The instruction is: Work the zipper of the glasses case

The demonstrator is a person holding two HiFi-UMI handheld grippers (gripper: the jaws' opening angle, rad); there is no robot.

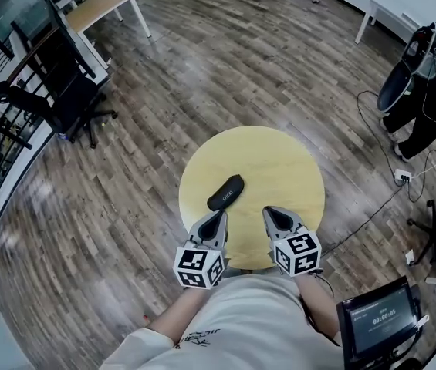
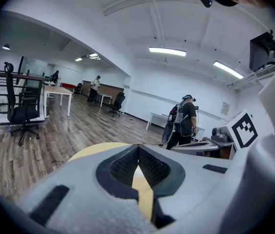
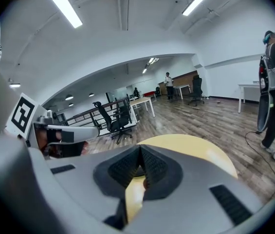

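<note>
Fingers (image 2: 120,167) of L gripper (image 2: 137,149) are pressed together at the tips w/ nothing between them, only yellow bench top showing through the gap below. R gripper (image 3: 139,149) is the same: fingers (image 3: 156,169) closed tip to tip and empty. In head view both grippers sit low over the near edge of the round yellow bench (image 1: 295,168), L gripper (image 1: 221,214) and R gripper (image 1: 268,210) side by side, tips pointing away from the person. The black glasses case (image 1: 225,192) lies flat on the bench, left of centre, just ahead of L gripper's tips but not touching them, and farther from R. Its long axis runs diagonal: near end toward lower left, far end toward upper right and the bench centre. Pale lettering runs along its top, too small to read for sure; zipper can't be made out. At lower right a dark screen (image 1: 376,326) shows timer-style digits, approx 00:00:05. A person in black (image 1: 426,91) stands on the wood floor (image 1: 202,68) at far right.
</note>
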